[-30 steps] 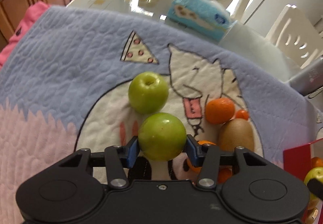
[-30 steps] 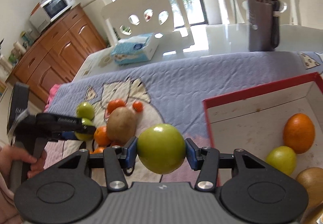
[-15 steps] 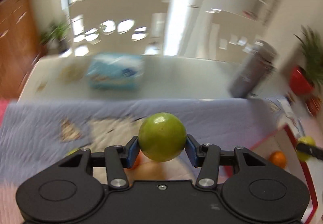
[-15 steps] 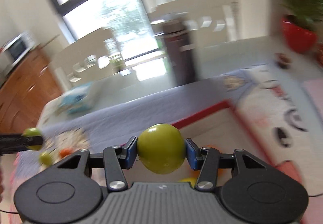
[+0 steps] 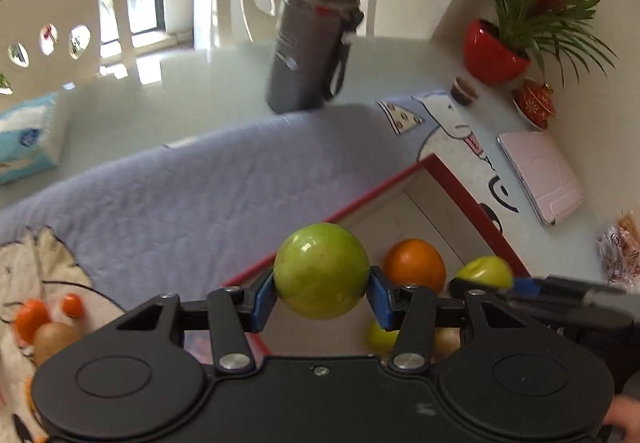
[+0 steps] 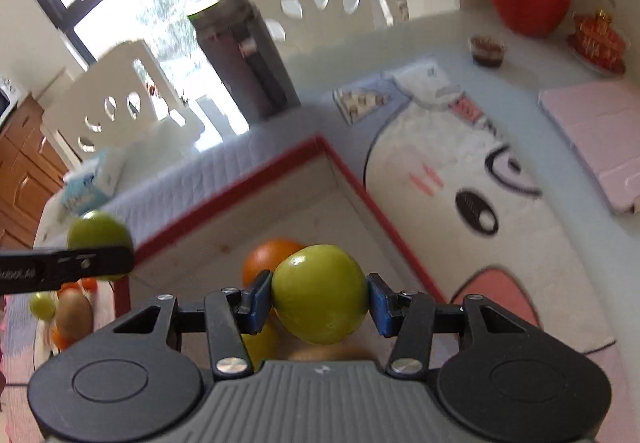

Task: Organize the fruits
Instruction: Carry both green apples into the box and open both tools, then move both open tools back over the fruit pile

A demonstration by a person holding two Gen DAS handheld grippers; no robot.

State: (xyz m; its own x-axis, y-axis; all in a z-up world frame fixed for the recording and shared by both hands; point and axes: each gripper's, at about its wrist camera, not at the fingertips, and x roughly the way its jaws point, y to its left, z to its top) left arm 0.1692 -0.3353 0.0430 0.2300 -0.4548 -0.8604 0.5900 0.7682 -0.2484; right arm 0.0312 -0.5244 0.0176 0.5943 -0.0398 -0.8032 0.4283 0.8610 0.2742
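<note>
My left gripper (image 5: 321,297) is shut on a green apple (image 5: 321,270) and holds it above the near left rim of the red-rimmed tray (image 5: 384,185). My right gripper (image 6: 319,302) is shut on another green apple (image 6: 320,293) and holds it above the tray (image 6: 248,179). In the tray lie an orange (image 5: 415,270), a yellow-green fruit (image 5: 380,335) and a brown kiwi, partly hidden. The right gripper with its apple (image 5: 486,272) shows at the right of the left wrist view. The left gripper's apple (image 6: 98,233) shows at the left of the right wrist view.
Small oranges (image 5: 26,319), a kiwi (image 5: 54,339) and a green apple (image 6: 42,305) lie on the quilted mat left of the tray. A grey bottle (image 5: 310,39), tissue pack (image 5: 28,137), red plant pot (image 5: 496,53), pink case (image 5: 540,175) and white chairs stand around.
Both grippers have swung right from the fruit pile to above the tray, each still holding its green apple.
</note>
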